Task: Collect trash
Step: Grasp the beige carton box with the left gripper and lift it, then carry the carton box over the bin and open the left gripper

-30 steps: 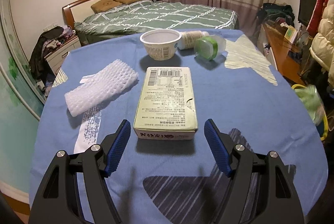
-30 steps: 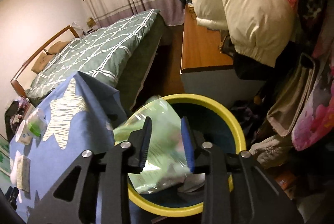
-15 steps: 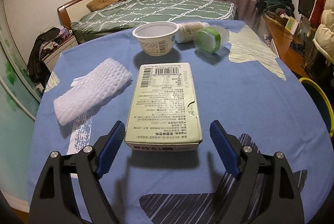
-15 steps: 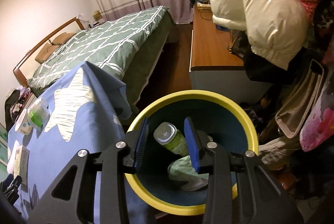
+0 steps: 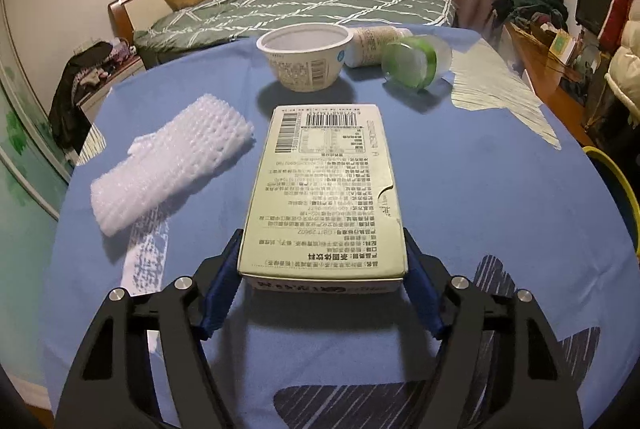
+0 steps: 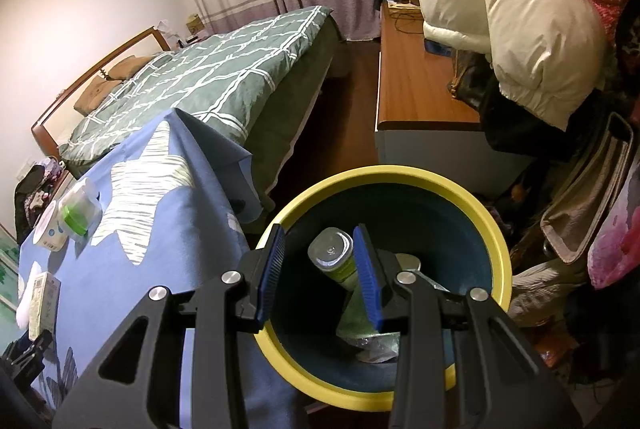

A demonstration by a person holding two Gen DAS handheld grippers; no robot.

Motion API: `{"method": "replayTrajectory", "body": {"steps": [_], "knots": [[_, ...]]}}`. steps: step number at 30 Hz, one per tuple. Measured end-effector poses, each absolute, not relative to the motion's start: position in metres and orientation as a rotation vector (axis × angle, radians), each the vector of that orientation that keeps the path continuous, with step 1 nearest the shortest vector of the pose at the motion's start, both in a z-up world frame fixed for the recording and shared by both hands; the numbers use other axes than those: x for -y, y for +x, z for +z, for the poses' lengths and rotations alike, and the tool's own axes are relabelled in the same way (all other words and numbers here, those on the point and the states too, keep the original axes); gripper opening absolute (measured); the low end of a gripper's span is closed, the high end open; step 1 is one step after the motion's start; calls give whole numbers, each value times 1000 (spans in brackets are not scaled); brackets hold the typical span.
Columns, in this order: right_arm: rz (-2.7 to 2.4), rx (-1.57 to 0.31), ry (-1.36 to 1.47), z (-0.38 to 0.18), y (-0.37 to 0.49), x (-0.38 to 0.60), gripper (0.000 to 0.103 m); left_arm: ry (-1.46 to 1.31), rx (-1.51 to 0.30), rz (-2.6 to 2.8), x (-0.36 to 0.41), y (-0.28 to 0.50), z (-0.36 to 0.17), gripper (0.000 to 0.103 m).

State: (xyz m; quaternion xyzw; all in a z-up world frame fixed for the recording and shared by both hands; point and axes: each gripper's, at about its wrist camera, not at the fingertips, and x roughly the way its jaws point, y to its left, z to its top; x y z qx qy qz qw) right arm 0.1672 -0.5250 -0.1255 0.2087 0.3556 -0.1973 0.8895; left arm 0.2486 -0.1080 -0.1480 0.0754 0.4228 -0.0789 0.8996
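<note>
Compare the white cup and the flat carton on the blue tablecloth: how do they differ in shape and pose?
The white cup is round and stands upright, open at the top; the flat carton is rectangular and lies flat, closed. The cup stands free; the carton sits between the left gripper pads. Both carry barcodes.

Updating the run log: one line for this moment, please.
left gripper: just closed on carton | right gripper: open, empty, above bin

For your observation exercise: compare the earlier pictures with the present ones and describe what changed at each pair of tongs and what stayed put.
The left tongs advanced and have just been closing; their pads now sit against the sides of the carton. The right tongs let go of a green wrapper, which fell into the yellow-rimmed bin, and now hang open above it. The yogurt cup, foam net and green-capped bottle stayed put.
</note>
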Motion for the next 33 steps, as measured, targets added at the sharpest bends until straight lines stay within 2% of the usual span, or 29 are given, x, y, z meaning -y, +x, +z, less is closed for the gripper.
{"method": "replayTrajectory", "body": {"steps": [6, 19, 25, 33], "knots": [[-399, -728, 437, -123, 164, 523, 34, 200, -828, -174, 111, 235, -132, 71], [-380, -680, 451, -107, 144, 523, 34, 244, -670, -254, 127, 179, -54, 71], [-384, -654, 444, -99, 126, 530, 34, 267, -647, -338, 164, 162, -39, 71], [-423, -677, 421, -107, 90, 552, 34, 318, -671, -522, 261, 154, -44, 71]]}}
